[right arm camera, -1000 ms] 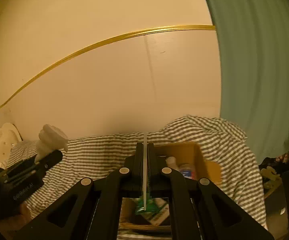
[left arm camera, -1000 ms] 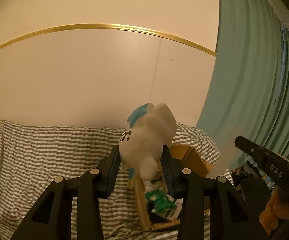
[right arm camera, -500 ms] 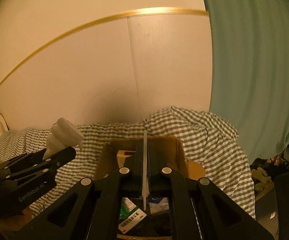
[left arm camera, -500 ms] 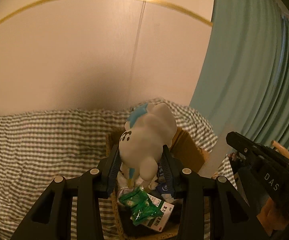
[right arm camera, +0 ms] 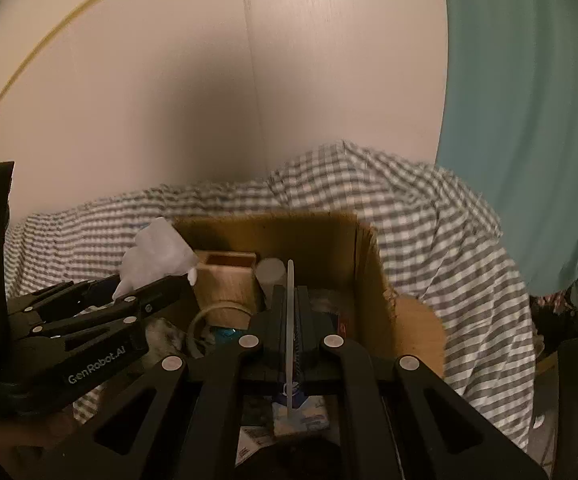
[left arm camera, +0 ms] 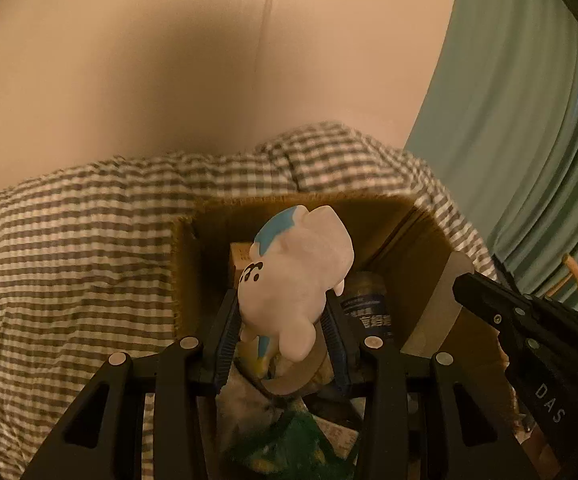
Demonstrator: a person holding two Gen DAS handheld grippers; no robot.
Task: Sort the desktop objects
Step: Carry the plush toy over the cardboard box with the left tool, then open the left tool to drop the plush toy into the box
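Gingham cloth [left arm camera: 89, 248] in grey and white covers the surface under a pale wall, with a teal curtain [left arm camera: 529, 140] to the right, and on it sits an open cardboard box [left arm camera: 185, 280]. A white toy figure with a blue streak [left arm camera: 293, 276] is held above the box's open top, clamped between the blue-lined fingers of the left claw [left arm camera: 281, 324], whose jaws stand partly apart around the toy's body. The right claw [right arm camera: 291, 308] is closed flat on a thin pale strip [right arm camera: 289, 320] that stands on edge between its fingers, also over the box. Inside the box lie a small wooden tray [right arm camera: 229, 276], a grey cylinder [right arm camera: 269, 272], a ring of tape [right arm camera: 209, 320], a dark bottle [left arm camera: 365, 296] and a green packet [left arm camera: 289, 444], blurred at the bottom of the left view. Compared with 1 second ago, the gold trim line on the wall has left the left view and slid to the upper left corner of the right view, the box has grown from a sliver to fill the lower middle, and both claws have come down and forward toward it while tilting further downward. Each claw appears at the edge of the other's view, side by side, both angled down into the box.
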